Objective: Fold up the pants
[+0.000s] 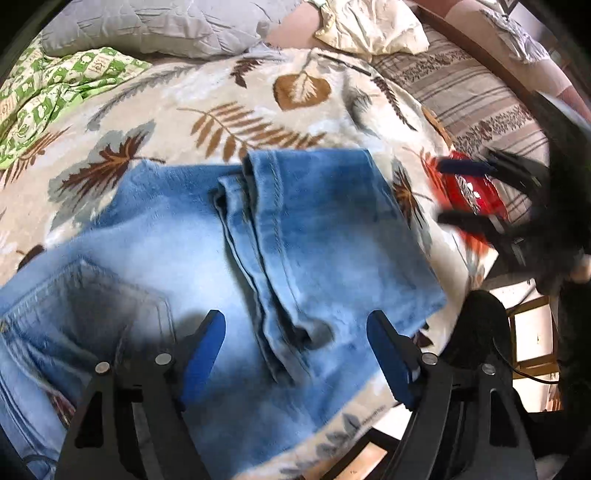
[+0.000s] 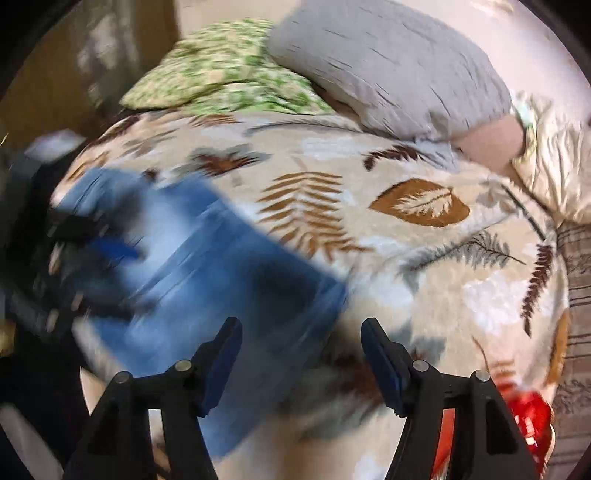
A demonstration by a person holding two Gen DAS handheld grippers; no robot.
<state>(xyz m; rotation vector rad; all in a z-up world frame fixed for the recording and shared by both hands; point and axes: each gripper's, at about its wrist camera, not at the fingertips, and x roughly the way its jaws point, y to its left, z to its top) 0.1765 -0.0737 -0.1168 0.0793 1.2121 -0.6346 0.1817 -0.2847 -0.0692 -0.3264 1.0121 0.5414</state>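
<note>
Light blue jeans [image 1: 236,254] lie folded on a leaf-print blanket [image 1: 221,103], the leg hems laid over the seat with its back pocket at the lower left. My left gripper [image 1: 295,347] is open just above the jeans, holding nothing. My right gripper [image 2: 301,356] is open and empty over the blanket at the jeans' right edge [image 2: 207,280]; this view is motion-blurred. The right gripper also shows blurred at the right of the left wrist view [image 1: 480,192], and the left gripper shows blurred at the left of the right wrist view [image 2: 92,236].
A grey pillow [image 1: 155,26], a green patterned cloth [image 1: 55,96] and a cream cloth [image 1: 369,26] lie at the far side of the bed. A red shiny object [image 1: 469,192] sits at the blanket's right edge. A striped sheet [image 1: 472,96] lies beyond.
</note>
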